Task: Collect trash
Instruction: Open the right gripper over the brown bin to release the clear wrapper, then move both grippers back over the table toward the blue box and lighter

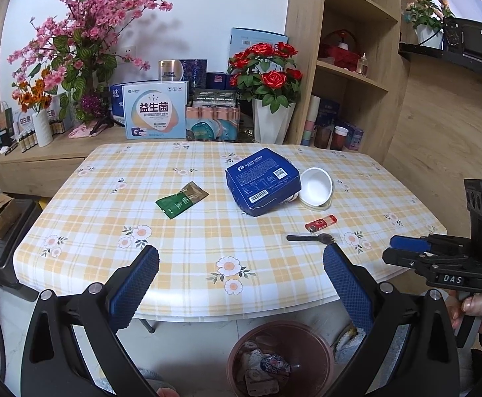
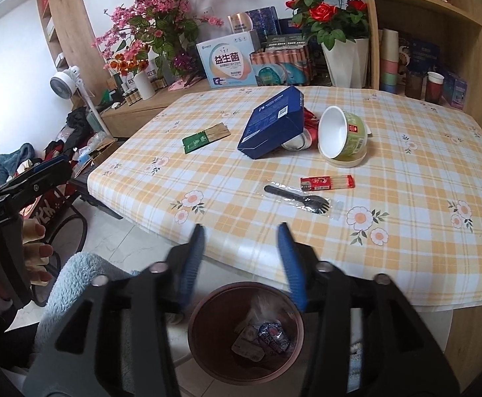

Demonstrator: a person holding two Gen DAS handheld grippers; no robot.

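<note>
Nearest, on the floor below the bench edge, stands a brown trash bin (image 2: 245,330) holding a few wrappers and a crumpled foil packet. The right tool (image 2: 242,258) hangs above the bin with its blue pads parted and nothing between them, released. The left tool (image 1: 241,274) is spread wide over the near edge of the bench (image 1: 188,231), also released and empty; a hand (image 1: 479,304) grips the other tool's handle at the right of that view.

On the checked, flowered cloth, closest to the edge, lies a black plastic fork (image 2: 299,198) in a clear sleeve. Just beyond it lies a small red packet (image 2: 327,182). Farther in, toward the middle, a blue coffee box (image 2: 274,124) sits tilted, propped on a crushed can whose end shows beneath it. Beside the box on the right a white-lined green paper bowl (image 2: 340,135) lies tipped on its side on its lid. Well apart to the left lies a green and brown sachet (image 2: 204,138), flat on the cloth.

Behind the bench, a low shelf carries boxes, pink blossom and red roses.
</note>
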